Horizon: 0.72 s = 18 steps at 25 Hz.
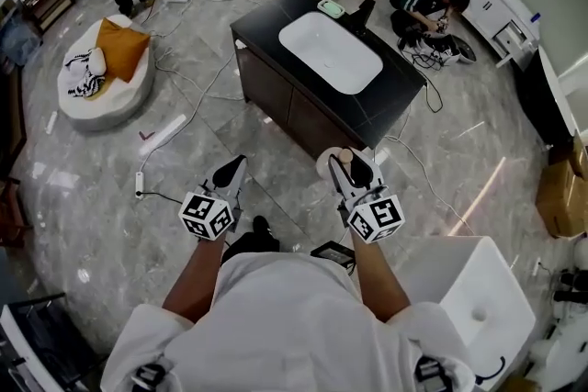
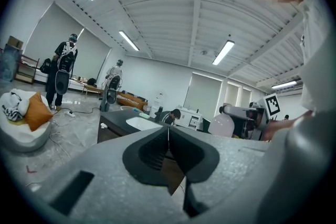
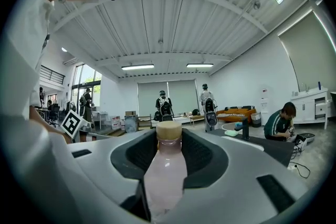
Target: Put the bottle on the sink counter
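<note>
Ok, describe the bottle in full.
The bottle has a pale pink, milky-looking body that narrows to a short neck, topped by a tan cap. It sits clamped between the jaws of the right gripper, cap toward their tips, held in the air short of the black sink counter, touching nothing else.

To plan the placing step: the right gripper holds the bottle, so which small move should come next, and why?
Probably carry the right gripper forward toward the sink counter. Its jaws are shut on the bottle, yet the dark counter top lies ahead of the bottle, not under it.
</note>
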### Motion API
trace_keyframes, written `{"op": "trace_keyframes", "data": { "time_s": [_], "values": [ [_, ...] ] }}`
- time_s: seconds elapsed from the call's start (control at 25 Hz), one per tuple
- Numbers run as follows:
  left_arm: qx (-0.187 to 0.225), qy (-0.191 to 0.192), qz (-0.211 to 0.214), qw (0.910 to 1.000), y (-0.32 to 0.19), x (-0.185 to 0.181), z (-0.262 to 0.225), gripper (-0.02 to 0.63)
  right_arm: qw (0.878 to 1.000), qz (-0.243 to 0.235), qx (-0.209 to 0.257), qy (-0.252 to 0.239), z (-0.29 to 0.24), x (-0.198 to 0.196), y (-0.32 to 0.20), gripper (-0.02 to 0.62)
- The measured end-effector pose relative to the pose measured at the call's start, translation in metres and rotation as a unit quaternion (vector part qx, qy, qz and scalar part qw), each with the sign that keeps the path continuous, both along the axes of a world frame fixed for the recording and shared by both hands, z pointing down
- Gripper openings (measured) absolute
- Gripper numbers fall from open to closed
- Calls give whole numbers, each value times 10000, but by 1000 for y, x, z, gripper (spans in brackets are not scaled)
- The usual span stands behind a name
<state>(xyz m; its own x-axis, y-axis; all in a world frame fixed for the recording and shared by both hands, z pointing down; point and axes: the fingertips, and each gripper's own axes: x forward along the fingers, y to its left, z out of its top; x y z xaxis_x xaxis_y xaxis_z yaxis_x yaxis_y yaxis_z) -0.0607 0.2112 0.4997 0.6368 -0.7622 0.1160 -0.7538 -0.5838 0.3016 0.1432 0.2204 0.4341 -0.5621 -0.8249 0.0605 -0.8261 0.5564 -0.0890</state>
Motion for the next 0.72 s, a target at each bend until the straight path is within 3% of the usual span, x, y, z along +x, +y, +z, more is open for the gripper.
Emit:
{"op": "trace_keyframes", "data": {
  "time_s": [0.4, 0.72],
  "values": [
    [241, 176, 301, 9991, -93, -26, -17, 17, 9997, 240, 41, -36, -11, -28, -81, 146],
    [245, 313, 454, 9982, -138, -34, -17, 17, 9995, 316, -46, -20, -9, -40, -117, 146]
  ]
}}
